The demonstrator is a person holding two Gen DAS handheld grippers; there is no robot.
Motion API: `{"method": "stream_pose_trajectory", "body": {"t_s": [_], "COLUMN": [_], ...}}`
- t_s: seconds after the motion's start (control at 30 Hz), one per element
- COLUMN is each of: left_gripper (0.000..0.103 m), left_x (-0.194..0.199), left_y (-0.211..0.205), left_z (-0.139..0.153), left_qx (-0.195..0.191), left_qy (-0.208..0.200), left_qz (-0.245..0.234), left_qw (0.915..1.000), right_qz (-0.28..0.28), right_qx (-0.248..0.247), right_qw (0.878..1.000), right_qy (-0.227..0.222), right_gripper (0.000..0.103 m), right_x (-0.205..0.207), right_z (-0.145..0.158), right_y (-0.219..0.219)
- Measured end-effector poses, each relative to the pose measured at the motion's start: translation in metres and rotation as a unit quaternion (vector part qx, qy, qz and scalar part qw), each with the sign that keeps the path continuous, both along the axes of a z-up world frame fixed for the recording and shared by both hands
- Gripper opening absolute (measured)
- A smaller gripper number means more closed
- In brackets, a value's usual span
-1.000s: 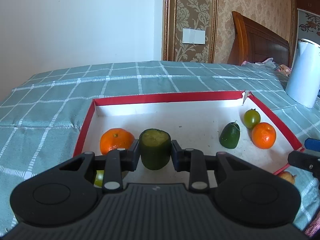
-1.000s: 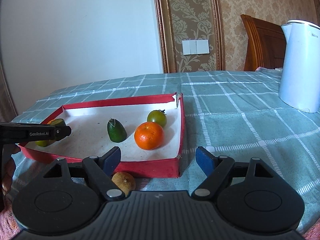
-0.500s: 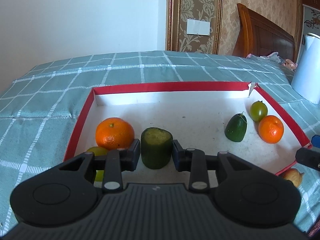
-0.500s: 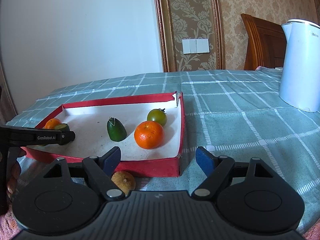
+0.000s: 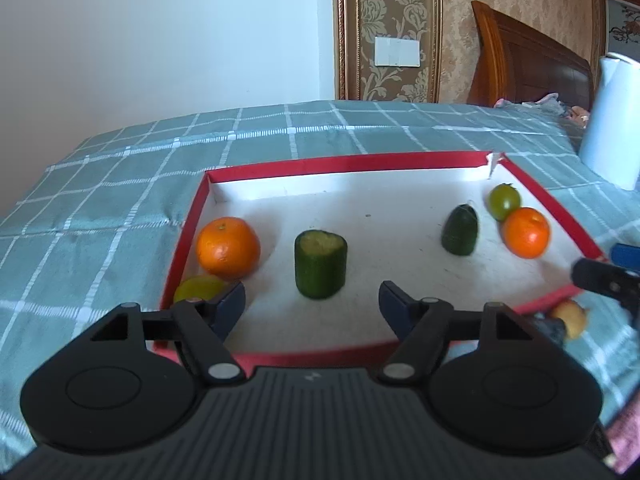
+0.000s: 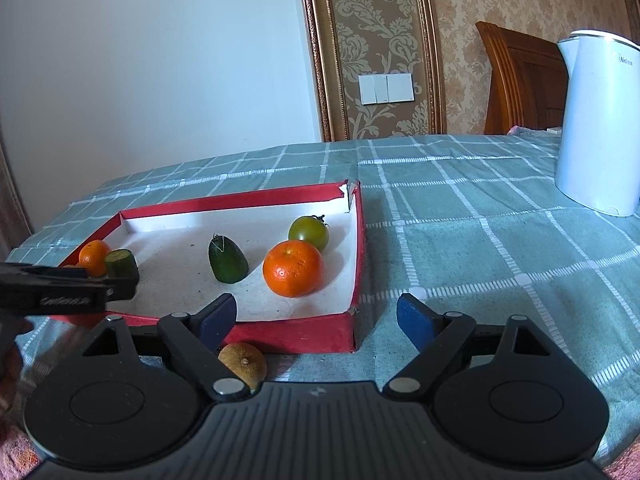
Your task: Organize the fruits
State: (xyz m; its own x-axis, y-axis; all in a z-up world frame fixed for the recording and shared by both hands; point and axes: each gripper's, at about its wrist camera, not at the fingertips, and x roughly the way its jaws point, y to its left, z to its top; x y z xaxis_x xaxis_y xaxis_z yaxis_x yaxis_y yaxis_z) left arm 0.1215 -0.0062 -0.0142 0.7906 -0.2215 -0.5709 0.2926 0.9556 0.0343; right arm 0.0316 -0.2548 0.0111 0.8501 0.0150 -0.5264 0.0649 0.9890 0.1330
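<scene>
Left gripper (image 5: 312, 306) opening, clear of upright cut cucumber cylinder (image 5: 320, 264); right gripper (image 6: 316, 316) spreading, empty.

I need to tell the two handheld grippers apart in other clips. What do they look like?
Both look alike: the left gripper and right gripper have matte black bodies with a ribbed top, round side discs, angled black linkages with silver pins, and blue finger pads. Pale lettering, blurred, marks the left one's side. No cables or sleeves show.
</scene>
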Motion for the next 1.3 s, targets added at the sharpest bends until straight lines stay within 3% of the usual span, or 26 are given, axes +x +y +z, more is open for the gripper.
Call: {"method": "stream_pose_trajectory", "body": {"t_s": [0.1,0.13,0.17,0.23,0.33,0.43,0.63,0.73,0.93,1.1,1.3], "left_gripper": [0.075,0.079,0.091,0.101,0.101,0.101,0.101,0.101,0.103,0.103,0.103], "left_x": [-0.02,-0.029,-0.038,-0.058,-0.074,-0.079,-0.062,-0.058,-0.061,-0.061,-0.061], "left_y": [0.012,0.015,0.017,0.022,0.026,0.036,0.06,0.072,0.082,0.081,0.078], "left_z": [0.01,0.012,0.014,0.014,0.006,-0.003,-0.016,-0.019,-0.02,-0.019,-0.019], "left_qx": [-0.03,-0.036,-0.036,-0.025,0.015,0.013,-0.032,-0.061,-0.088,-0.09,-0.085], "left_qy": [-0.006,-0.009,-0.015,-0.05,-0.068,-0.063,0.0,0.019,0.019,0.017,0.017], "left_qz": [0.007,0.01,0.018,0.049,0.061,0.076,0.102,0.109,0.112,0.111,0.11], "left_qw": [0.9995,0.9993,0.9991,0.9972,0.9957,0.9951,0.9943,0.992,0.9896,0.9896,0.9901], "right_qz": [-0.002,-0.002,-0.003,-0.007,-0.005,0.003,0.071,0.112,0.155,0.189,0.213], "right_qx": [0.006,0.007,0.008,0.011,0.032,0.039,0.009,0.027,0.006,-0.013,-0.002], "right_qw": [1.0,1.0,1.0,1.0,0.999,0.999,0.997,0.993,0.988,0.982,0.976], "right_qy": [-0.005,-0.009,-0.013,-0.021,-0.02,-0.018,-0.007,-0.004,0.016,0.02,0.04], "right_gripper": [0.088,0.088,0.088,0.088,0.088,0.088,0.088,0.088,0.088,0.088,0.088], "right_x": [-0.002,-0.003,-0.005,-0.009,-0.018,-0.033,-0.076,-0.087,-0.076,-0.068,-0.055], "right_z": [0.001,0.002,0.003,0.005,0.006,0.005,0.002,0.004,0.003,-0.001,-0.009], "right_y": [-0.002,-0.002,-0.003,-0.006,-0.012,-0.013,0.006,0.016,0.043,0.054,0.061]}}
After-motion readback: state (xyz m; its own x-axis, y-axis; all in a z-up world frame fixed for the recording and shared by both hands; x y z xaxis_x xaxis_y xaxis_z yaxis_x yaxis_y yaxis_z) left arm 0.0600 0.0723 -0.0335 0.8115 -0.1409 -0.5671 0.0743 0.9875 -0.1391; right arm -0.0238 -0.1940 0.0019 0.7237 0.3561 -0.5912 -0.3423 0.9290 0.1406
